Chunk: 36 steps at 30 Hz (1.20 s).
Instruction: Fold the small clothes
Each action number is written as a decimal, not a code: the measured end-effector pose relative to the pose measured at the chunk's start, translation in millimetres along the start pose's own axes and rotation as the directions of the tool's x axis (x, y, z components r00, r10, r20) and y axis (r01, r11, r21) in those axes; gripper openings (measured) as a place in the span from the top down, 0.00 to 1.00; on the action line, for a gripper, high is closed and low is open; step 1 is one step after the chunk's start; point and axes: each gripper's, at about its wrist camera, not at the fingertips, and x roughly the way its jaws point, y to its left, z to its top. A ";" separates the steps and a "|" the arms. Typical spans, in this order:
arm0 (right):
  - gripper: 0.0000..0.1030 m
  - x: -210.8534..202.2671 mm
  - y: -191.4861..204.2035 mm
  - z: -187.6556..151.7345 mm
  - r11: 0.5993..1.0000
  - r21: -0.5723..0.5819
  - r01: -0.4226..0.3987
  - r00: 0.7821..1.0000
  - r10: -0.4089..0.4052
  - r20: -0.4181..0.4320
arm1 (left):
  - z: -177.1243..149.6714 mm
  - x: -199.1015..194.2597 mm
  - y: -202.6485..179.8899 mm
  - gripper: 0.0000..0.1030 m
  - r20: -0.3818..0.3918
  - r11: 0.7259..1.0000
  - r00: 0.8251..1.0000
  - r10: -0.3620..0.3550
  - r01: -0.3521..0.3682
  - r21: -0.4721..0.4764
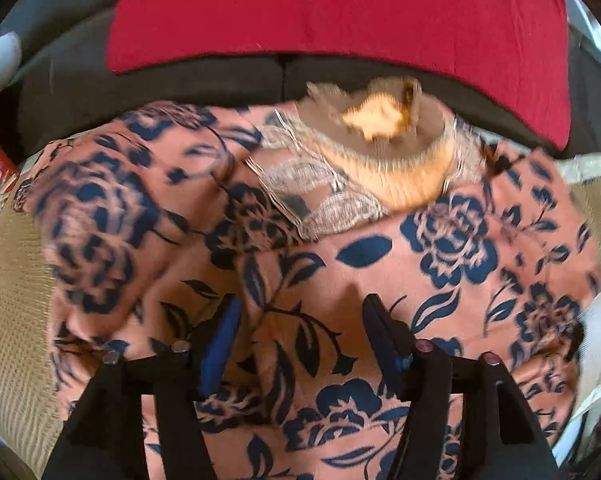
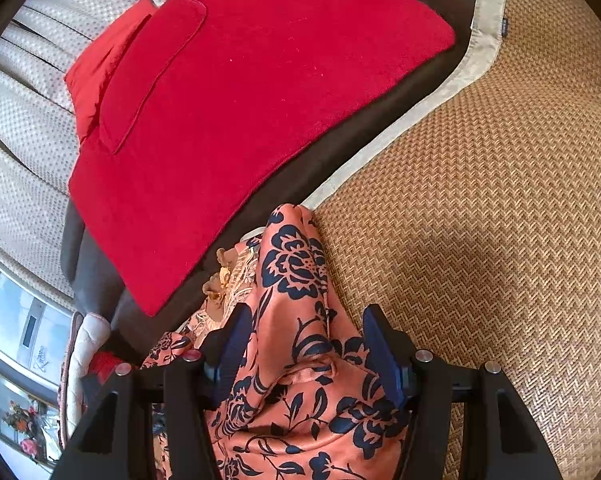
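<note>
An orange garment point(image 1: 380, 264) with a dark blue flower print lies spread over the woven mat; its lace-trimmed neckline point(image 1: 324, 188) points away from me. My left gripper point(image 1: 302, 316) hovers over the middle of the cloth, jaws apart, and the fabric runs flat beneath them without being pinched. In the right wrist view the same garment point(image 2: 296, 272) rises in a ridge that passes between the fingers of my right gripper point(image 2: 304, 328). Those jaws stand wide on either side of the ridge and the pads do not squeeze it. The view is blurred on the left side.
A red cushion point(image 2: 240, 100) leans on the dark sofa back point(image 1: 180, 80) just beyond the garment. The tan woven mat point(image 2: 480, 200) with a pale border stretches to the right. A dotted curtain point(image 2: 24, 120) hangs at far left.
</note>
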 end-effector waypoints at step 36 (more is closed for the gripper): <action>0.46 82.6 78.8 -51.1 0.980 -0.123 -0.159 0.969 0.131 -0.207 | 17.2 -82.8 288.9 0.33 0.056 0.888 0.987 0.153 -0.112 -0.447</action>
